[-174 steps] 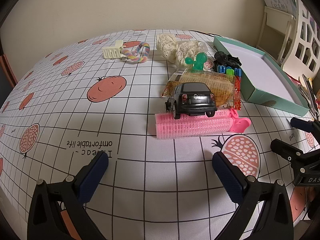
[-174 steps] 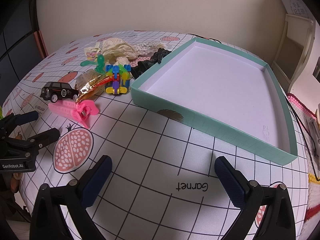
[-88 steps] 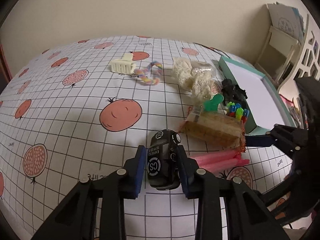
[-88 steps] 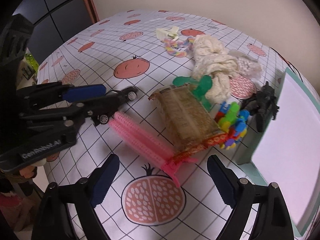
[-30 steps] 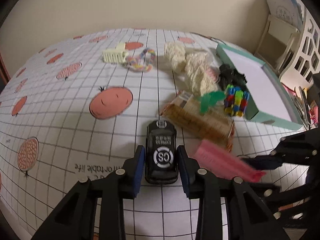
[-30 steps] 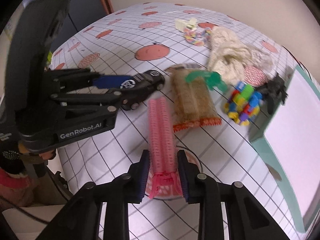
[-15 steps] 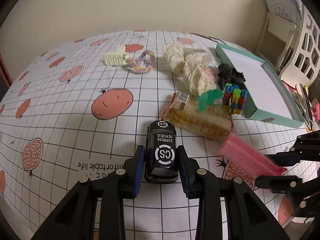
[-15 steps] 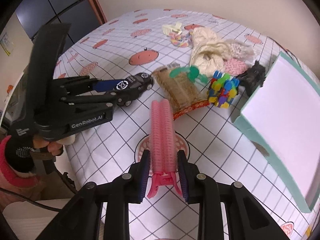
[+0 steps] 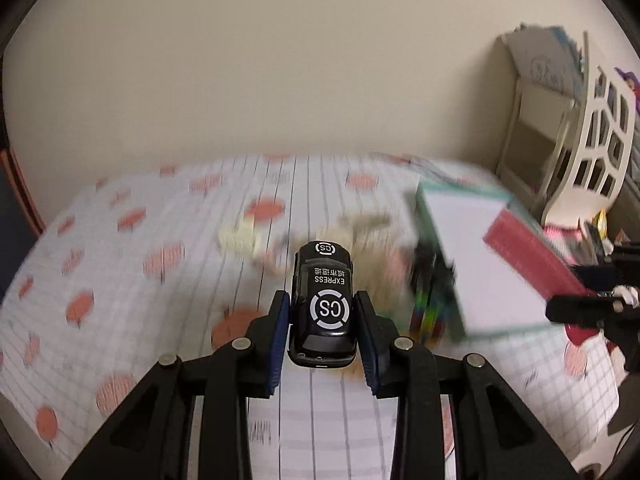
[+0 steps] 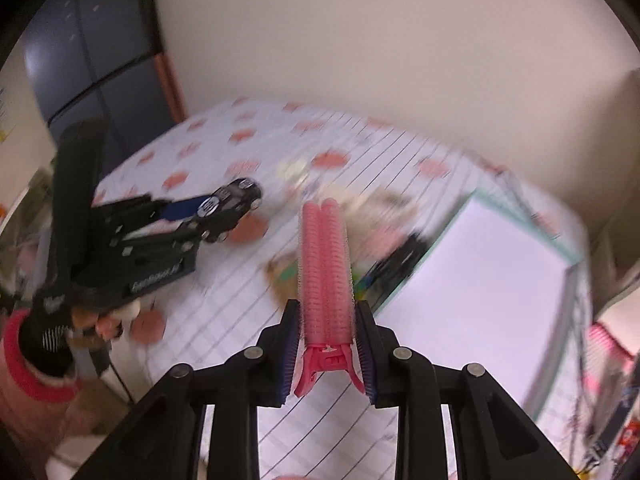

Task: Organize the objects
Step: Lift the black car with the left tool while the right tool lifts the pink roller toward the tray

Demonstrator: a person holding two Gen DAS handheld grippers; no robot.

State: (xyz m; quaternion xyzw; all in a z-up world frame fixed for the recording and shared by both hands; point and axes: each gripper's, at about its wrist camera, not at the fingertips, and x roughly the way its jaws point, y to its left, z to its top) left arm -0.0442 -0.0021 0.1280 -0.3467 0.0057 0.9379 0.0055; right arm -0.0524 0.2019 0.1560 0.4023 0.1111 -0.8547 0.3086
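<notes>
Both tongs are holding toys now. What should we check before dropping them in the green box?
1. Left tongs squeezing the toy car: ok.
2. Right tongs squeezing the pink hair roller: ok.
3. Both lifted off the table: ok.
4. Green box has bare floor: ok.
5. Tongs right over the box: not ok.
6. Small toys beside the box out of the way: cannot tell, blurry.

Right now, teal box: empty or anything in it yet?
Empty as far as visible: the teal box shows only bare white floor. Frames are blurred, and its near right corner is cut off.
</notes>
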